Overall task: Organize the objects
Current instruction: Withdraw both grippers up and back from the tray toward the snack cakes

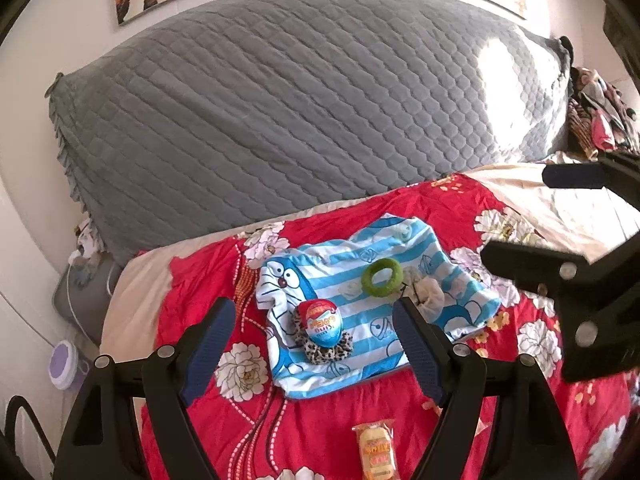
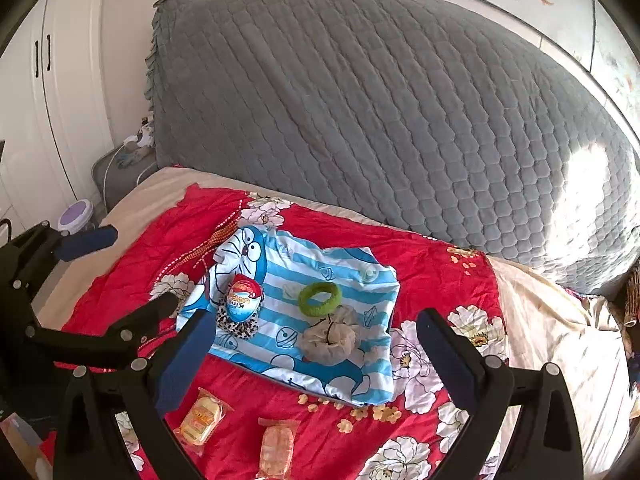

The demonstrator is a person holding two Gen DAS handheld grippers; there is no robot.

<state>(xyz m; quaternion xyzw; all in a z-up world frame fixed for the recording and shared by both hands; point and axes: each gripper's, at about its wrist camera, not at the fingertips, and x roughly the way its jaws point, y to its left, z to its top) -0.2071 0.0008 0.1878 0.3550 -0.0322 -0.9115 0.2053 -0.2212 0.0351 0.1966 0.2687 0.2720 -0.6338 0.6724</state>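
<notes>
1. A striped blue-and-white cloth [image 1: 372,308] with cartoon cats lies flat on the red floral bedspread [image 1: 320,432] of the bed; it serves as the landmark here.
2. On the cloth's left part sits a leopard scrunchie [image 1: 326,346], and a foil egg [image 1: 323,322] rests on top of it.
3. Near the cloth's middle lies a green ring [image 1: 381,274], flat, apart from the egg.
4. Touching the green ring, toward the cloth's right front, lies a beige scrunchie [image 2: 330,340].
5. Off the cloth, on the bedspread just in front of it, lie two wrapped snacks: a yellow snack [image 2: 201,420] and, to its right, an orange snack [image 2: 276,446].
6. Behind the cloth, a grey quilted headboard [image 2: 380,100] rises against the wall.
7. The left tongs [image 1: 316,354] hover above the cloth's front left, fingers spread wide, empty, with the egg seen between them.
8. The right tongs [image 2: 316,354] hover above the cloth's front edge, likewise spread wide and holding nothing.
</notes>
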